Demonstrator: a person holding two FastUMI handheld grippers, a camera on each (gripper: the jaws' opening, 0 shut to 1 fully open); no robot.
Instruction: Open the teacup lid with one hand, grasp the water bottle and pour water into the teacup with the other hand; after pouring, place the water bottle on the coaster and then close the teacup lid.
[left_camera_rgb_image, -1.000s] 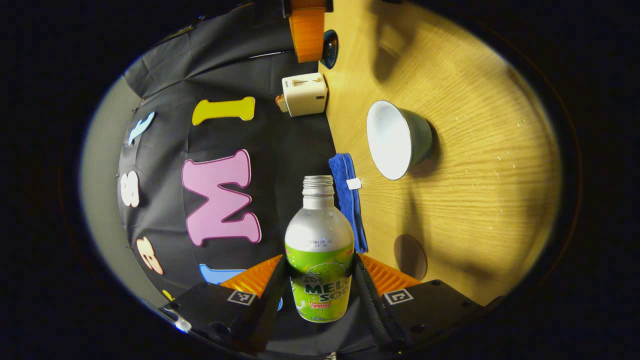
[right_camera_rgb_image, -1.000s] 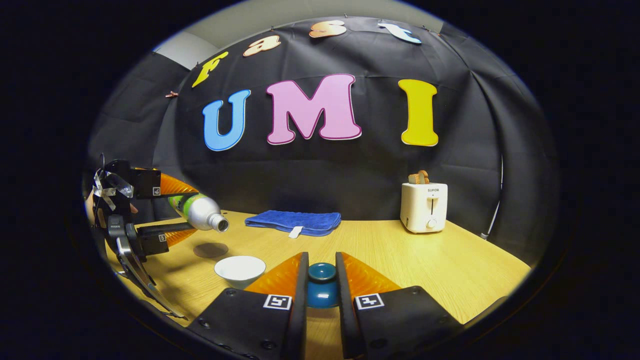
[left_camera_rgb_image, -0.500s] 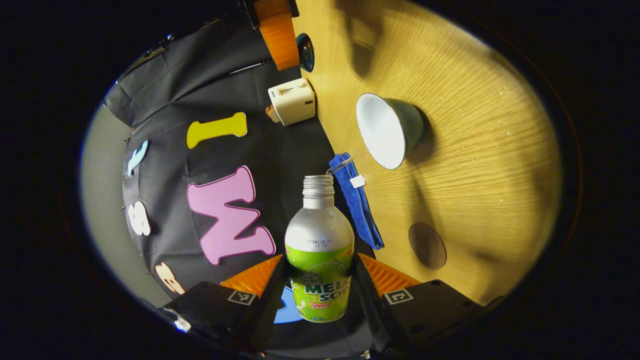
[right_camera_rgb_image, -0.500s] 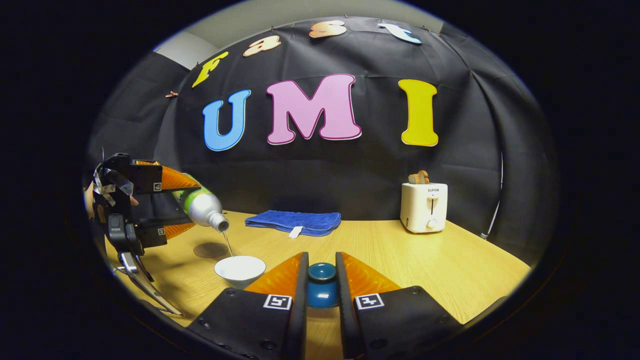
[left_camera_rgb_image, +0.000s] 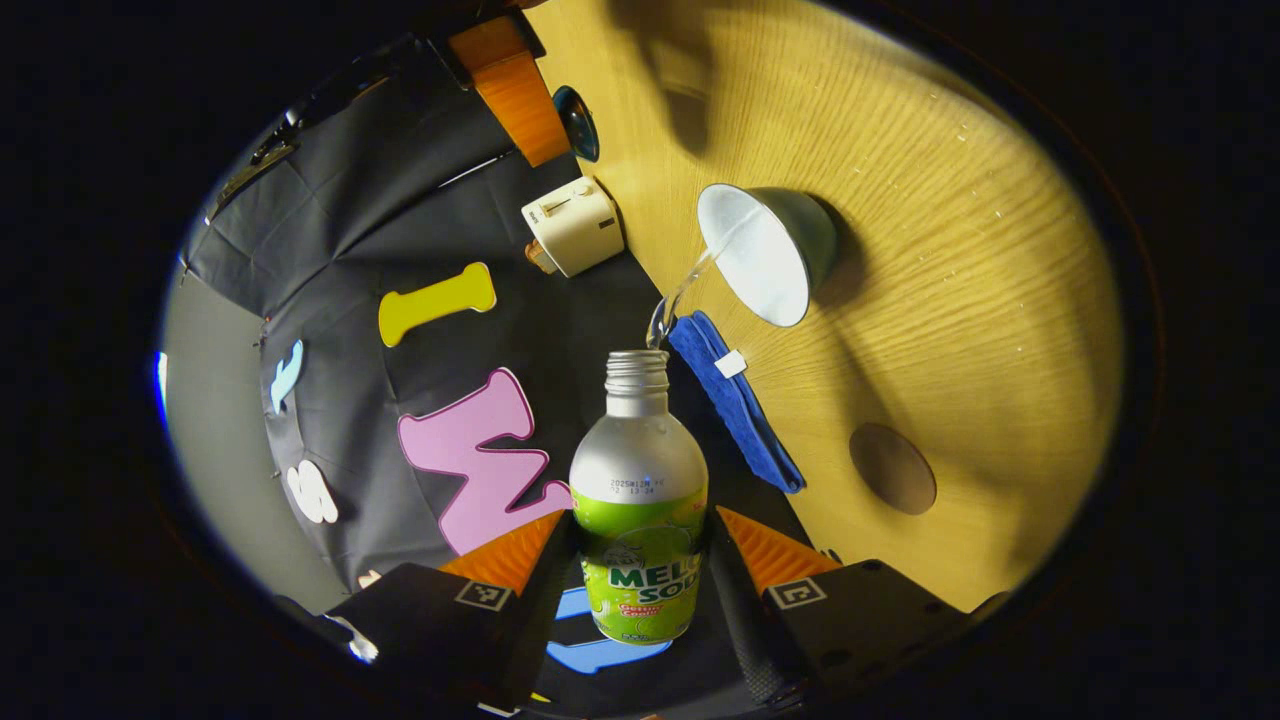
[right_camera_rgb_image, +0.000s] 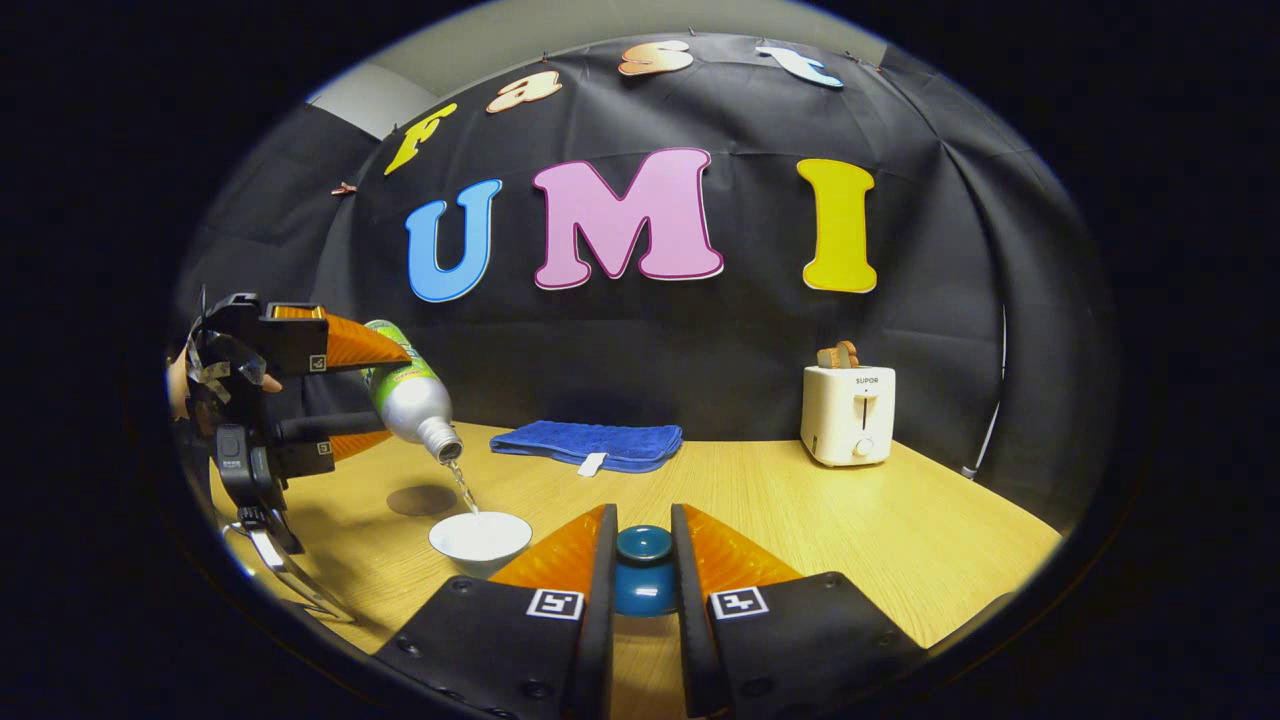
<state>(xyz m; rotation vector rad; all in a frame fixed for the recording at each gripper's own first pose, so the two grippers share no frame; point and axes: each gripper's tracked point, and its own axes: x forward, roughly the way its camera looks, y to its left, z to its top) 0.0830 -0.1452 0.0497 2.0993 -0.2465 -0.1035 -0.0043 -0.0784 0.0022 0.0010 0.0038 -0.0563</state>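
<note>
While the left claw (left_camera_rgb_image: 640, 560) grips the tilted soda bottle (left_camera_rgb_image: 638, 500) by its labelled body, a thin stream of water (right_camera_rgb_image: 462, 487) falls from its neck into the open teacup (right_camera_rgb_image: 481, 538) on the tabletop (right_camera_rgb_image: 850, 520). Beside the teacup, the right claw (right_camera_rgb_image: 643, 570) holds the blue lid (right_camera_rgb_image: 643, 572); the round coaster (right_camera_rgb_image: 421, 499) lies just behind the teacup.

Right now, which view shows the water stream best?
Left gripper view: the stream arcs from the bottle mouth into the teacup, seen along its full length. Right gripper view shows it small, off to the side, as a short thin thread above the teacup.
</note>
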